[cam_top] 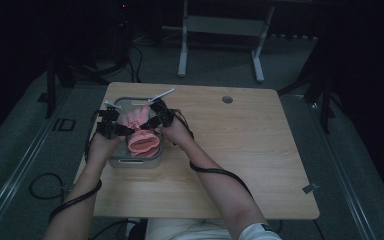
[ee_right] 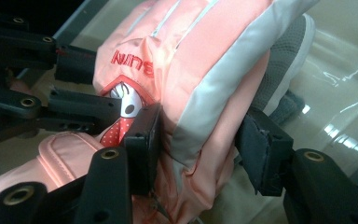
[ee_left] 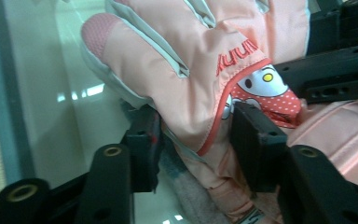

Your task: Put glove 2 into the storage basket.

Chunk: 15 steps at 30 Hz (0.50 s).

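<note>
Pink glove (cam_top: 141,131) lies in a grey tray (cam_top: 135,161) near the left edge of the desk (cam_top: 240,150), toward the far left corner. Glove fingers point to the far edge; the open cuff faces the near edge.

Left gripper (cam_top: 121,131) comes in over the tray's left side. In the left gripper view its fingers (ee_left: 256,144) pinch the glove (ee_left: 177,79) at the seam where the hand part meets the cuff; fabric bunched between the two pads, one pad on the cartoon patch side, the other under the palm edge. Tray floor (ee_left: 65,93) pale and glossy beneath.

Right gripper (cam_top: 152,121) sits over the tray's right side, just beside the left one, both on the same glove. In the right gripper view its fingers (ee_right: 142,144) are clamped on the glove (ee_right: 200,70) along the grey and pink side panel, fabric folded up between the pads. Left gripper (ee_right: 81,112) visible just across the glove, touching it near the patch.

Both forearms reach in from the near edge, cables trailing along them.
</note>
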{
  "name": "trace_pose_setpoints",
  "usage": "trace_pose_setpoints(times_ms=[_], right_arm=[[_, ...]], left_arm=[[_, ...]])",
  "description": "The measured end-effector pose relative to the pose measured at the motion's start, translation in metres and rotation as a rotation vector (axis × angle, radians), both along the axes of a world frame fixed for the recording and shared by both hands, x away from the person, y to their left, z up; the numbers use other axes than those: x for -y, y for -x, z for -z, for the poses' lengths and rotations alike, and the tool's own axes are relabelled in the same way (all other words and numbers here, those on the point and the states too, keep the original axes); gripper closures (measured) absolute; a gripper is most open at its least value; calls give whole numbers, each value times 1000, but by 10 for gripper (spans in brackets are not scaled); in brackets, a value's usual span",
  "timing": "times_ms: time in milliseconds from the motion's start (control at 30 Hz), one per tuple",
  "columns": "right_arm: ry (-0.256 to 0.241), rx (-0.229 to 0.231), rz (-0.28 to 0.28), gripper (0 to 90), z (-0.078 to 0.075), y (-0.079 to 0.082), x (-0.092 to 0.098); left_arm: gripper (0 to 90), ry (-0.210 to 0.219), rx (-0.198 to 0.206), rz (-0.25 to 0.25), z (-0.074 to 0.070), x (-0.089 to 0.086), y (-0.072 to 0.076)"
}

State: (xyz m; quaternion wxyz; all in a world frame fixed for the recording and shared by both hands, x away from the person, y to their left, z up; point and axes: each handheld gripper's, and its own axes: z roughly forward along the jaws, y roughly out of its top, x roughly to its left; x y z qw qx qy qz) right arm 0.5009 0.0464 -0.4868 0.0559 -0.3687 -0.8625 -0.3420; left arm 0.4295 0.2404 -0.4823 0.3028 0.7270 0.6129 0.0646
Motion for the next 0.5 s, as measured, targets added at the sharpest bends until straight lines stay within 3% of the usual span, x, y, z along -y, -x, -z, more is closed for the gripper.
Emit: trace_pose_setpoints(times_ms=[167, 500], right_arm=[[-27, -2, -7, 487, -8, -2, 4], [-54, 40, 5, 476, -24, 0, 16]], left_arm=[[492, 18, 21, -4, -5, -5, 4], [460, 3, 61, 0, -17, -4, 7]])
